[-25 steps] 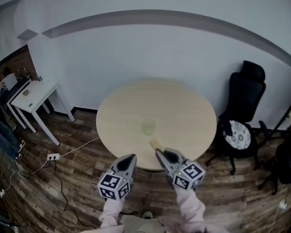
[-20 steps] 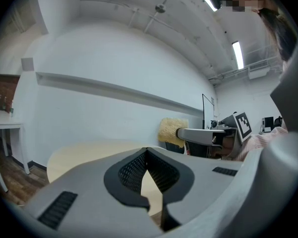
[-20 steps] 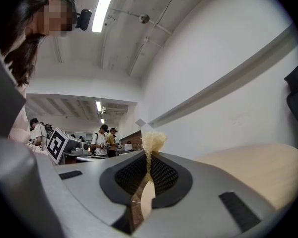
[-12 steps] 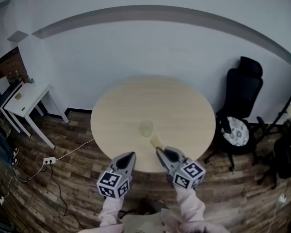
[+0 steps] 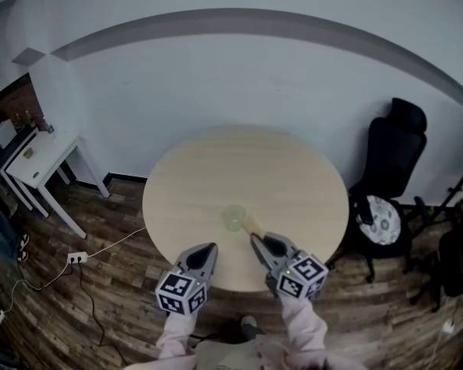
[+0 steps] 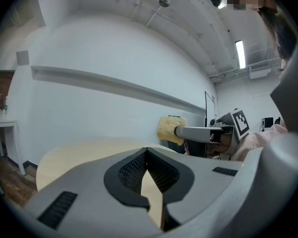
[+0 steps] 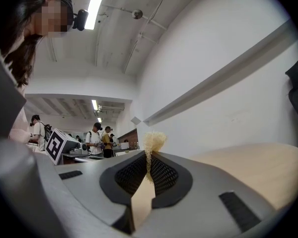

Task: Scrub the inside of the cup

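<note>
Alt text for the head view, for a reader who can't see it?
The right gripper holds a yellow scrubbing pad beside a pale translucent cup on a round light-wood table. The left gripper is shut and empty over the table's near edge; a black office chair stands to the right.

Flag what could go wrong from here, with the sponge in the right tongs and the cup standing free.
1. The cup stands unheld on the table. The left tongs are shut and empty, so a push from the sponge could tip or slide it.
2. The right tongs pinch the sponge by one end only, so it may fold or slip out when scrubbing.
</note>
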The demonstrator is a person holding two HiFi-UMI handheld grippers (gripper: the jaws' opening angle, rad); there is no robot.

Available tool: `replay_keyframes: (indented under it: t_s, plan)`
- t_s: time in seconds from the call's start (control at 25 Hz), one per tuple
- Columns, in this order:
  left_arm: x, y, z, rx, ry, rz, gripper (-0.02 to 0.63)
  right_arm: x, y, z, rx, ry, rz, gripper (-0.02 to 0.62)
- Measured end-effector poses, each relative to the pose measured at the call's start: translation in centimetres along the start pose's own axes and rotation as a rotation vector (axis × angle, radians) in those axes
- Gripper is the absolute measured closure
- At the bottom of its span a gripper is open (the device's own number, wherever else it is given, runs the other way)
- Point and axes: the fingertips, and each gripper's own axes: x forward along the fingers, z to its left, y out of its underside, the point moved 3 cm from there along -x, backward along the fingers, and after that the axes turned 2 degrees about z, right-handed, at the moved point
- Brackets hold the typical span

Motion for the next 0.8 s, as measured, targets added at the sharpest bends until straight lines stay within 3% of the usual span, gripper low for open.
replay_keyframes:
  t_s: [0.8]
  plan:
    - [9.5,1.3,4.6,-0.056,-0.067,0.090,0.610,6.3,-0.6,-8.5,0.018,-0.092,0.082,0.569]
